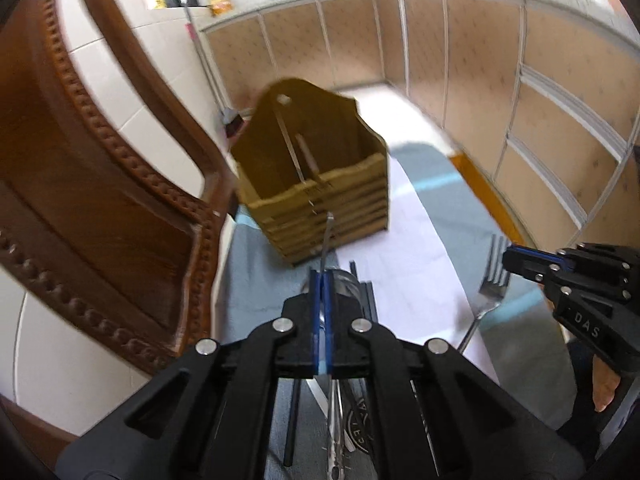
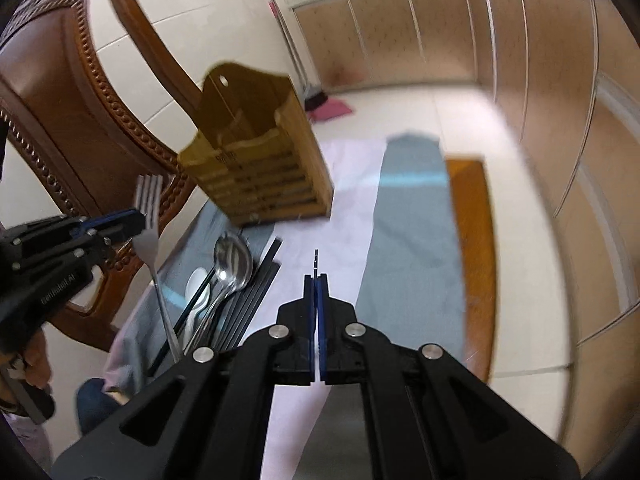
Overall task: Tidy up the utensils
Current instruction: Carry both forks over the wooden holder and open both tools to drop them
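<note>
Steering each fork handle-first, the left gripper (image 1: 322,280) pinching one fork (image 2: 148,200) and the right gripper (image 2: 316,284) pinching the second fork (image 1: 490,292), the person should line them above the wooden caddy (image 1: 312,184) near the table's (image 2: 412,240) far edge.

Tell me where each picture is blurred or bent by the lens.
Left wrist view: the wooden utensil holder and the far cabinets are smeared by motion, while the left gripper stays sharp; the chair bows with the fisheye. Right wrist view: the cabinets on the right streak heavily; the spoon is fairly crisp.
</note>
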